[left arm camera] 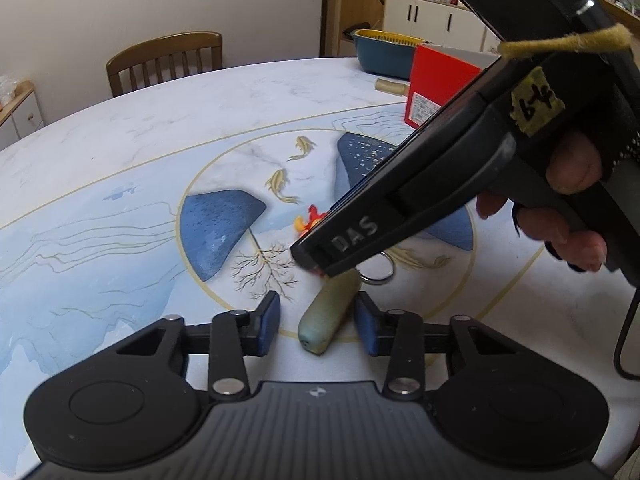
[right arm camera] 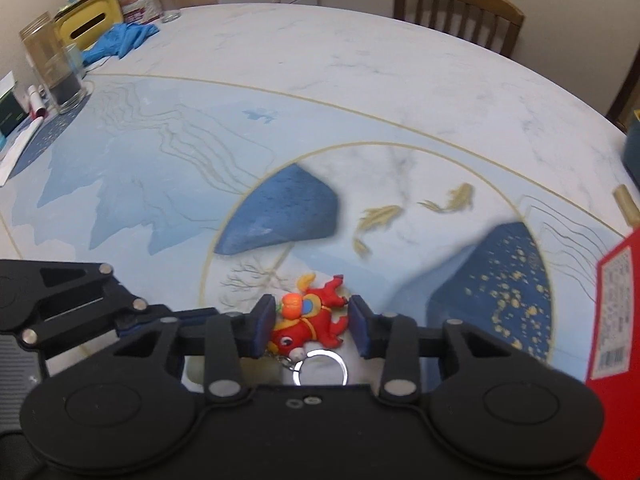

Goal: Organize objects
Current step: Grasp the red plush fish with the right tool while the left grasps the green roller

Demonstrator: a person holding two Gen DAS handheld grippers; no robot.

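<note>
- Lying on the round table [left arm camera: 120,128] just inside its gold ring, a pale green tube [left arm camera: 328,316] sat between the fingers of the left gripper [left arm camera: 316,322], nearer the right pad [left arm camera: 366,330]; the fingers stood apart, neither pad visibly pressing it.
- The right gripper [right arm camera: 308,328] straddled a red plush keychain [right arm camera: 308,324] on that table; its left pad [right arm camera: 262,326] touched the toy, the other stood just clear.
- The keyring [right arm camera: 320,368] lay nearest the camera.

We are counting one table [right arm camera: 360,80], one red plush keychain [right arm camera: 308,324], one green tube [left arm camera: 326,316], one red box [left arm camera: 436,80], one basin [left arm camera: 384,50], two chairs [left arm camera: 164,60] [right arm camera: 456,10], two grippers [left arm camera: 316,320] [right arm camera: 310,326], three glasses [right arm camera: 52,64]
</note>
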